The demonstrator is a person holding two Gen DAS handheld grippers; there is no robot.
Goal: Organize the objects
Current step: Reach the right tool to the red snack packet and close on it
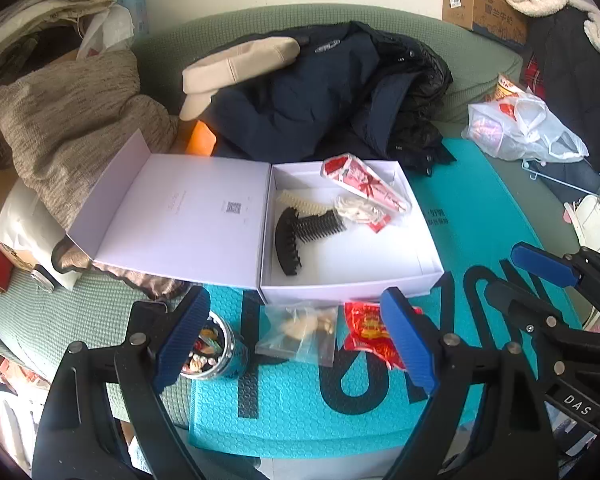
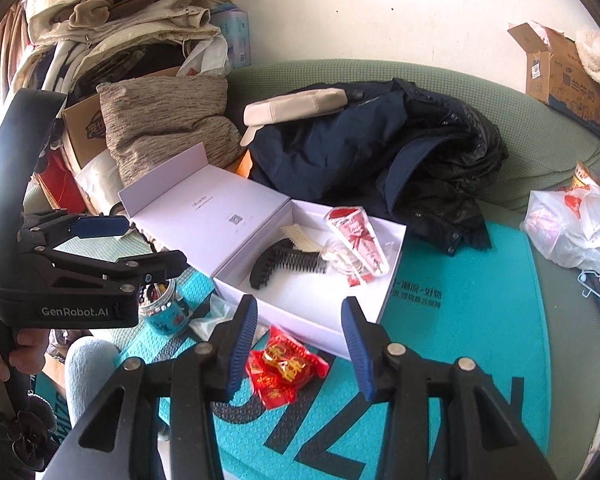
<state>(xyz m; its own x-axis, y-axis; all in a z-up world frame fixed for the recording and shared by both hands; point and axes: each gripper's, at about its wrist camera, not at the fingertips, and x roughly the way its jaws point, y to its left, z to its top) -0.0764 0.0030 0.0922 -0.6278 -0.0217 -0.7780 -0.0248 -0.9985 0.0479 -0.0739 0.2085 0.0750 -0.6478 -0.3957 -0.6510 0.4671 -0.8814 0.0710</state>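
An open white box [image 1: 430, 276] [image 2: 392, 280] lies on a teal mat [image 1: 300, 420]. Inside it are a black hair claw [image 1: 296, 236] [image 2: 284, 264], a cream comb [image 1: 300, 202], a white cord bundle [image 1: 356, 208] and a red-and-pink packet [image 1: 364, 184] [image 2: 356, 236]. In front of the box lie a clear bag [image 1: 300, 332], a red snack packet [image 1: 366, 330] [image 2: 286, 368] and a small jar of beads [image 1: 212, 352] [image 2: 160, 304]. My left gripper [image 1: 296, 340] is open and empty above the clear bag. My right gripper [image 2: 300, 352] is open and empty above the red snack packet.
A dark jacket [image 1: 340, 96] and a beige cap [image 1: 240, 68] lie on the green sofa [image 1: 480, 64] behind the box. A grey cushion [image 1: 76, 128] sits at left. A white plastic bag [image 1: 524, 128] lies at right. Cardboard boxes [image 2: 568, 68] stand behind.
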